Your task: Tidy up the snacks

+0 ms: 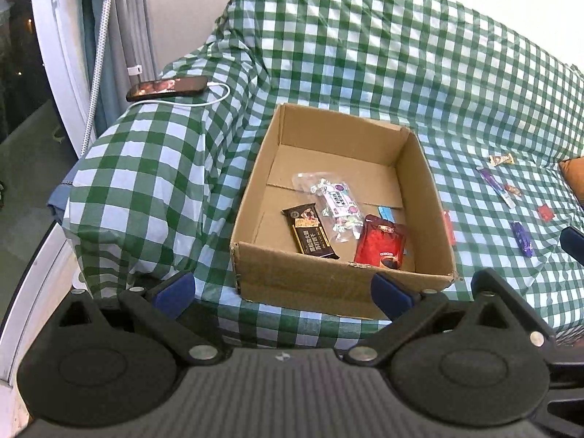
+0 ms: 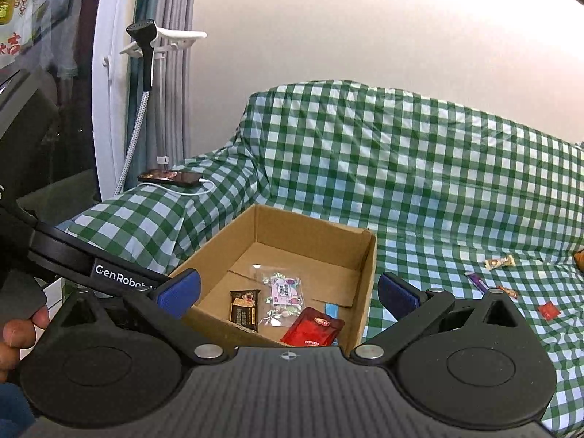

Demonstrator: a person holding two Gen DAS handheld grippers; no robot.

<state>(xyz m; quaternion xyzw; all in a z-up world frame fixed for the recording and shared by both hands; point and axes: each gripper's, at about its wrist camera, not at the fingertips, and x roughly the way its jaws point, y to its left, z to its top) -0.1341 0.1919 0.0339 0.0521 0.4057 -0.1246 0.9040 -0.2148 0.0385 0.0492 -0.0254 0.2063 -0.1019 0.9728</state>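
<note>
Hovering with both grippers, left gripper (image 1: 283, 294) and right gripper (image 2: 288, 294), spread wide and holding nothing. Four snacks already in the box (image 1: 430, 197); more candy (image 1: 522, 239) loose on the sofa (image 1: 365, 54) beyond the box's right edge. Best to reach right, pinch one gently, then drop inside.

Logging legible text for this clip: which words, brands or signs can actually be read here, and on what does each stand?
"GenRobot", last letters cut off: white print on the black arm of the left hand-held gripper.
Dark brown snack bar wrapper: print too blurred to read.
Clear plastic candy bag: label too small.
Red foil pouch: label too blurred.
Red characters on the window sticker: cropped, not readable.
</note>
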